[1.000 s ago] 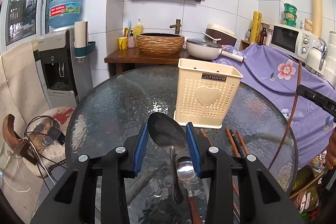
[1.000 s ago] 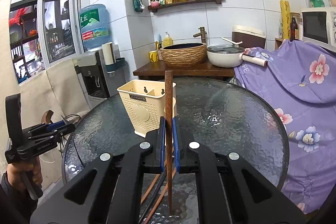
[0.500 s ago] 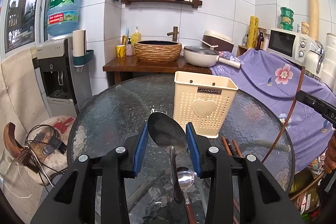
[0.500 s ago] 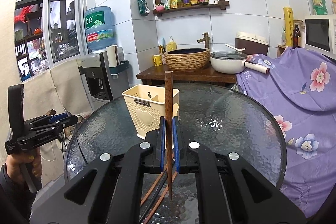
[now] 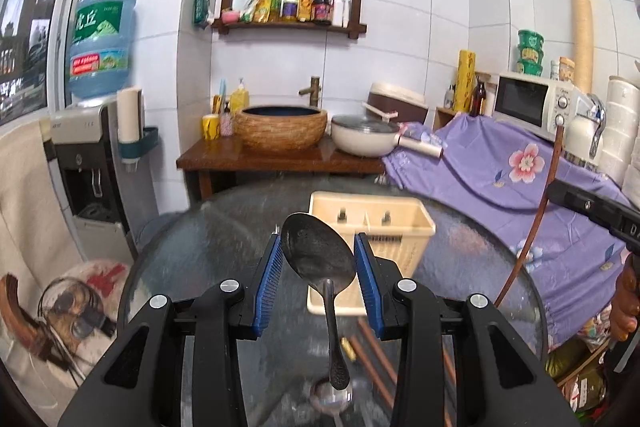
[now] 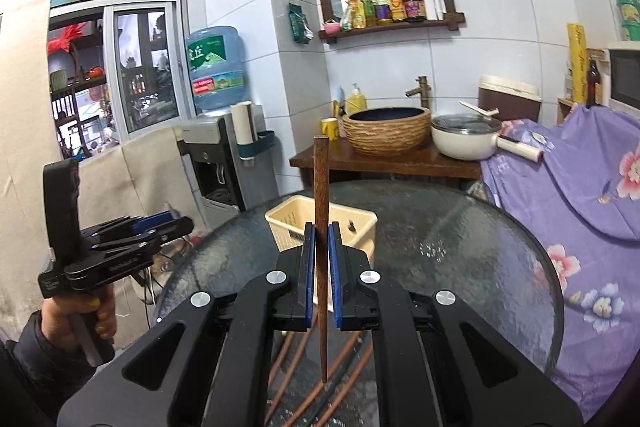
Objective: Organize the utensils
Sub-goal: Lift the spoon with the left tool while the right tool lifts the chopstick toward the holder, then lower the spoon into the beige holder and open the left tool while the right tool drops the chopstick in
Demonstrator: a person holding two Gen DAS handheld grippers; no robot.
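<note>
My left gripper (image 5: 316, 259) has a dark spoon (image 5: 318, 255) clamped by its bowl, handle hanging down over the glass table (image 5: 200, 247). My right gripper (image 6: 319, 255) is pinched tight on an upright wooden chopstick (image 6: 321, 187). More chopsticks (image 6: 292, 359) lie near the table's front edge; the cream utensil holder (image 5: 372, 219) stands mid-table.

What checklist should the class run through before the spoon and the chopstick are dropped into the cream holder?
1. Left hand-held gripper grips the metal spoon by its bowl: ok.
2. Right hand-held gripper is shut on the brown chopstick, upright: ok.
3. Cream utensil holder stands upright on the glass table, top open: ok.
4. Spoon held directly above a compartment: not ok, it is nearer the camera.
5. Holder compartments empty: cannot tell.
6. More chopsticks lie loose on the table: not ok.
</note>
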